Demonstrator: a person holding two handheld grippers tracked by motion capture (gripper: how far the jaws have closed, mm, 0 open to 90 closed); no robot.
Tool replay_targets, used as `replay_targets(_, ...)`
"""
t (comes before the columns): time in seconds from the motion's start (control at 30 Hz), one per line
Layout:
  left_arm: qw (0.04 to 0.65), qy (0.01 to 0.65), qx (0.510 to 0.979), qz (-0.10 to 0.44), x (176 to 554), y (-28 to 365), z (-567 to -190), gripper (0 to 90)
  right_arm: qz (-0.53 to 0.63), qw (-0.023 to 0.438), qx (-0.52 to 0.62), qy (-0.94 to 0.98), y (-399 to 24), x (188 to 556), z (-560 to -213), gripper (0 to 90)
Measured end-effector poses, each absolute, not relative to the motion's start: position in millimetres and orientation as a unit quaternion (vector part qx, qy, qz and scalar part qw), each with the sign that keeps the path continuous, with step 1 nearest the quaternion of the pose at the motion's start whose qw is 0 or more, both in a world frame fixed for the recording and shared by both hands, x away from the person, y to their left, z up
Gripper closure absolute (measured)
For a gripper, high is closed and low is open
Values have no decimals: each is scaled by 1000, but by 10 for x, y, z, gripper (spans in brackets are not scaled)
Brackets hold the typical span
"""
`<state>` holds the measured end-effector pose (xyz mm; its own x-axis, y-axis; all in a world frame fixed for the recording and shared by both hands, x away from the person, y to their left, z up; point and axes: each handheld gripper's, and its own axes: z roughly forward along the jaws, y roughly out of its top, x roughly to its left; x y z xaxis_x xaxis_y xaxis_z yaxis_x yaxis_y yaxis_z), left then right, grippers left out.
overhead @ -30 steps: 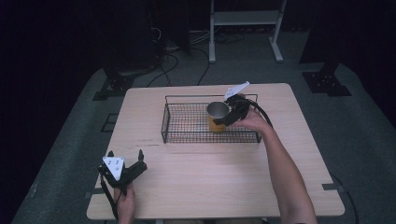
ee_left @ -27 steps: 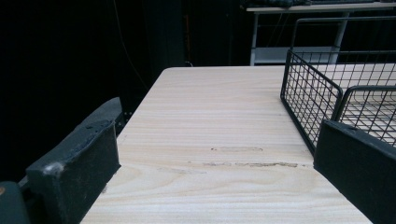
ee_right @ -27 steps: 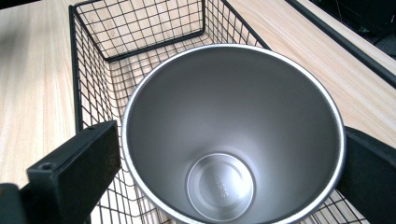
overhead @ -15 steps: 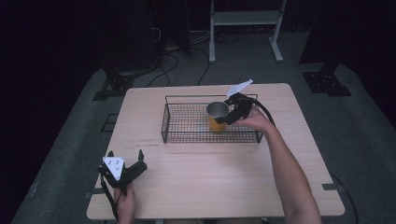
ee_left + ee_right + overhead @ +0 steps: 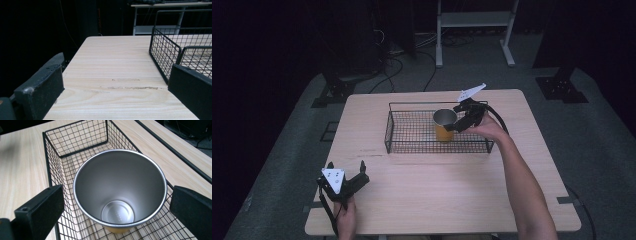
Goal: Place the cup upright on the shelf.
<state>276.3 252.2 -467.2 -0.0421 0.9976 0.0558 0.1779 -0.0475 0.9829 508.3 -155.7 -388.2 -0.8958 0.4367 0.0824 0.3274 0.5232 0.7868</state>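
Note:
A steel cup (image 5: pixel 444 125) with a yellow outside stands upright inside the black wire basket (image 5: pixel 412 148) on the wooden table (image 5: pixel 437 200). My right gripper (image 5: pixel 454 119) hangs over the basket's right part, open, its jaws wide on either side of the cup (image 5: pixel 120 187) with a gap to the rim on both sides. The cup is empty, and its shiny bottom shows in the right gripper view. My left gripper (image 5: pixel 346 166) rests at the table's front left corner, open, with nothing between its jaws (image 5: pixel 115 72) but bare wood.
The basket's near left corner (image 5: pixel 162 57) lies ahead and to the right of the left gripper. The basket's left part (image 5: pixel 75 152) holds nothing. A white shelf frame (image 5: pixel 474 20) and cables lie on the dark floor beyond the table.

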Motion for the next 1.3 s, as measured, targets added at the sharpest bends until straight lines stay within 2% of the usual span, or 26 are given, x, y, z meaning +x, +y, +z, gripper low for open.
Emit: replay_targets(1.3, 427, 538, 545, 480, 2761, 2509, -4673, 0, 460, 82, 223, 855, -1914, 4872, -3641, 0)
